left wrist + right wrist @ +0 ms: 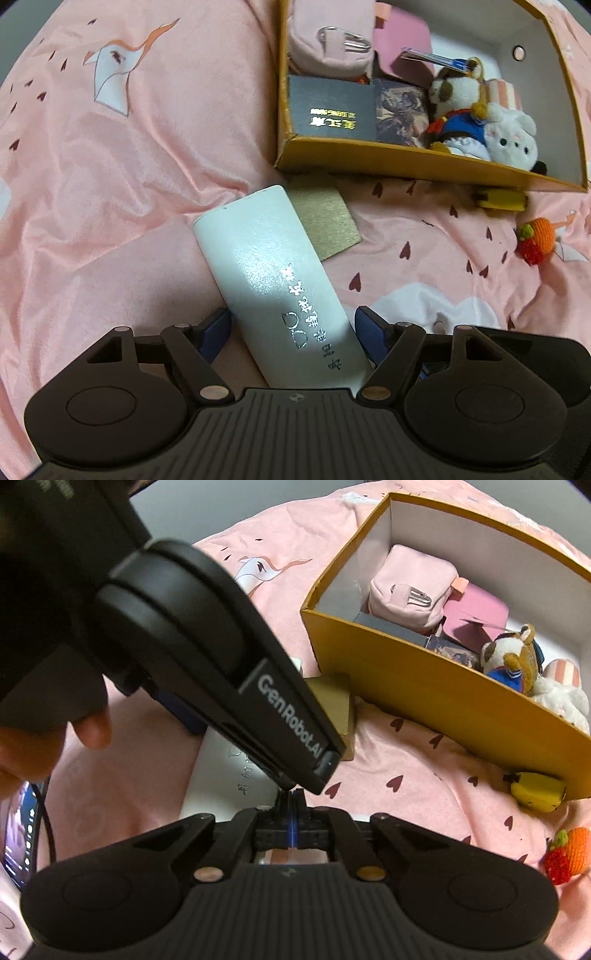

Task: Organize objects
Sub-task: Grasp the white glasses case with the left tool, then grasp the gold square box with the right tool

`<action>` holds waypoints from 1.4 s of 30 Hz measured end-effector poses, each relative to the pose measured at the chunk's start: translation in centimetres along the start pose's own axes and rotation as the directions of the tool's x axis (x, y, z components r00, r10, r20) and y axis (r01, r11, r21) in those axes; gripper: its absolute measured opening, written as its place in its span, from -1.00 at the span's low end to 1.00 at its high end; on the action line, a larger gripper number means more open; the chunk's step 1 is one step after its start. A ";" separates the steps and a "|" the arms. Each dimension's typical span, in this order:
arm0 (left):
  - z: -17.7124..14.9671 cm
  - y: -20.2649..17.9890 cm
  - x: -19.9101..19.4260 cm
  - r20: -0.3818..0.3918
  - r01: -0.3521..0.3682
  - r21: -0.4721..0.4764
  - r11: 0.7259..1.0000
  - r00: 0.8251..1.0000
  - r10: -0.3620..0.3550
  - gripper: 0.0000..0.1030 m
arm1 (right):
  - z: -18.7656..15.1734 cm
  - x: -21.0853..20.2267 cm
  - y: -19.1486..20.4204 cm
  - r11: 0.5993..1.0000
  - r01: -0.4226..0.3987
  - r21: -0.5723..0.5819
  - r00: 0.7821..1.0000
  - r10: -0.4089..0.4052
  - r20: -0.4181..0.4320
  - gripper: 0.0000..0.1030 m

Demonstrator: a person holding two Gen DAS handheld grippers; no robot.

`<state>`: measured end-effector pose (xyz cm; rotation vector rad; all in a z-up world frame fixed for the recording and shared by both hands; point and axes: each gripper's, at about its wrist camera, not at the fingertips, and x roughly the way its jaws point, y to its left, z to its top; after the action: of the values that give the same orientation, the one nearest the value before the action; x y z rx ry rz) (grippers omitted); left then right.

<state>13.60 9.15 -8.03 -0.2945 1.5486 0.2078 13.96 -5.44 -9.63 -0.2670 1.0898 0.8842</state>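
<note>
Now, line by line:
Left claw: mine, jaws spread wide on either side of the white box; the blue pads stand beside its long edges, and I cannot tell if they touch it.
White box: flat on the pink bedspread, silver lettering up, one corner over a tan card.
Right claw: mine, jaws pressed fully together with nothing between them, tips just over the white box.
Left wrist view only: a dark book with gold lettering, at the near wall of the yellow box.
Right wrist view only: my other gripper's black body crossing the frame, and a hand at the left edge.
Both views: plush toys in the yellow box; a yellow block just beside its outside wall; crocheted fruit lying apart on the bedspread.
</note>
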 end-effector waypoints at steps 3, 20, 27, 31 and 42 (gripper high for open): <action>-0.1 0.6 0.3 0.006 0.006 -0.023 1.000 1.000 -0.006 0.58 | 0.1 -0.3 -0.3 0.999 -0.026 0.025 1.000 0.026 0.002 -0.96; -0.2 2.2 -3.3 0.044 0.063 0.064 0.996 0.997 -0.066 0.45 | 2.5 -0.1 -1.0 0.999 0.021 -0.029 1.000 -0.020 0.017 -0.32; 0.6 3.8 -3.0 0.006 0.056 0.072 0.996 0.998 -0.057 0.46 | 4.4 1.7 -1.3 0.998 0.046 -0.042 0.999 -0.045 0.007 -0.04; 0.7 4.9 -1.8 -0.016 0.071 0.042 0.997 0.997 -0.071 0.46 | 5.0 3.1 -0.7 0.996 0.063 -0.064 0.998 -0.063 -0.008 0.13; 0.5 6.1 -1.0 -0.011 0.105 0.026 0.994 0.994 -0.105 0.46 | 4.6 5.1 -1.5 0.999 0.041 -0.013 0.999 -0.041 -0.022 0.28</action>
<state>12.14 15.09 -7.38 -0.3553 1.5402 0.1031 18.96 -1.18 -12.10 -0.3092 1.0965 0.8535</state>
